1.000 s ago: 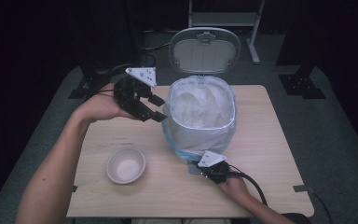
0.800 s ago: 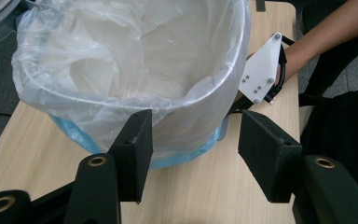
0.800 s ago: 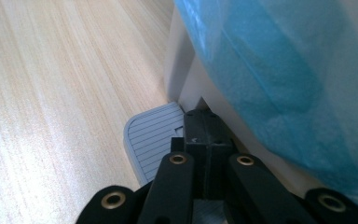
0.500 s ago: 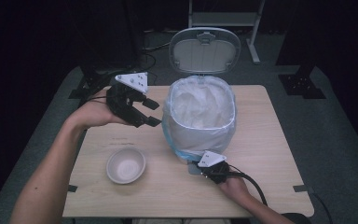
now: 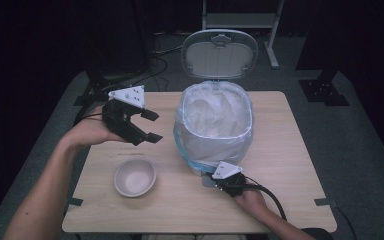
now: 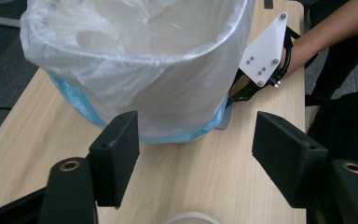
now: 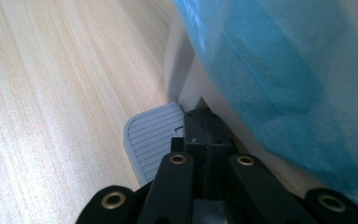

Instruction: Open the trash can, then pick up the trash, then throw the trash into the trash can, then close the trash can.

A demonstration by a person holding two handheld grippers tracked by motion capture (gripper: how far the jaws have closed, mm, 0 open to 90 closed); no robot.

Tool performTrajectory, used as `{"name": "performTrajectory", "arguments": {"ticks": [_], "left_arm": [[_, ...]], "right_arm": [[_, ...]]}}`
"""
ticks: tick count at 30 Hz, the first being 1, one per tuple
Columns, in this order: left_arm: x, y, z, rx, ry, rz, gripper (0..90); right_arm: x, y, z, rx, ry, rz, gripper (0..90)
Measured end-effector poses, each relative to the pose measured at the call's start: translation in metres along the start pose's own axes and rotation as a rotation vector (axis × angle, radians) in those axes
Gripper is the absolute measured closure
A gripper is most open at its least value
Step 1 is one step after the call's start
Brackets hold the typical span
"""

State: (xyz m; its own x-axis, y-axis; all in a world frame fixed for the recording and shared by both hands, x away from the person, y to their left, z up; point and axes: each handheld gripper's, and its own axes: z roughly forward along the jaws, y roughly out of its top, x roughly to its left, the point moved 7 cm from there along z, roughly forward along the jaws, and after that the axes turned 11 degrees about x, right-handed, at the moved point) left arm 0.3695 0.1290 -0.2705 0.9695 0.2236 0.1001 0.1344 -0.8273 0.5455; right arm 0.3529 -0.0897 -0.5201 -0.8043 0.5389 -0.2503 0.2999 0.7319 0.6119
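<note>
A pedal bin [image 5: 215, 125] lined with a white and blue plastic bag stands mid-table, its grey lid [image 5: 220, 52] tipped up and back. My right gripper [image 5: 215, 179] is shut, its closed jaws [image 7: 204, 121] resting on the bin's ribbed grey pedal [image 7: 151, 135] at the front base. My left gripper [image 5: 154, 126] hangs left of the bin, clear of the bag, pointing at it. Its jaws have just been opening and nothing is between them [image 6: 193, 126]. The left gripper view also shows the bag's rim [image 6: 135, 51] and the right gripper's white plate [image 6: 263, 53].
A small empty white bowl [image 5: 135, 176] sits on the wooden table [image 5: 290, 165] at the front left, below my left gripper; its rim [image 6: 191, 218] shows in the left gripper view. Dark floor and stands surround the table.
My left gripper has pulled away from the bin's left rim, moving left and a little lower, and its jaws stand wider. The right gripper and the raised lid have not moved.
</note>
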Motion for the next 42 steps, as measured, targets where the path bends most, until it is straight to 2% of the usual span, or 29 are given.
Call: {"name": "performTrajectory", "arguments": {"ticks": [4,10,14,20,31,42], "left_arm": [[-0.001,-0.011,-0.004,-0.021,0.013,-0.02,27.9],[-0.004,-0.024,-0.006,-0.039,0.03,-0.044,24.4],[-0.006,-0.03,-0.004,-0.03,0.039,-0.057,19.8],[-0.006,-0.038,-0.004,-0.033,0.048,-0.072,19.2],[-0.01,-0.047,0.001,-0.029,0.042,-0.075,18.9],[-0.015,-0.057,-0.002,-0.049,0.05,-0.078,18.9]], "right_arm": [[0.0,0.0,0.0,0.001,-0.001,-0.004,90.0],[0.002,0.001,0.0,0.0,0.007,0.025,90.0],[0.002,0.001,0.0,-0.003,0.007,0.027,90.0],[0.002,0.001,0.0,-0.003,0.007,0.022,90.0],[0.002,0.001,0.0,-0.002,0.004,0.024,90.0],[0.002,0.001,0.0,-0.001,0.006,0.02,90.0]]}}
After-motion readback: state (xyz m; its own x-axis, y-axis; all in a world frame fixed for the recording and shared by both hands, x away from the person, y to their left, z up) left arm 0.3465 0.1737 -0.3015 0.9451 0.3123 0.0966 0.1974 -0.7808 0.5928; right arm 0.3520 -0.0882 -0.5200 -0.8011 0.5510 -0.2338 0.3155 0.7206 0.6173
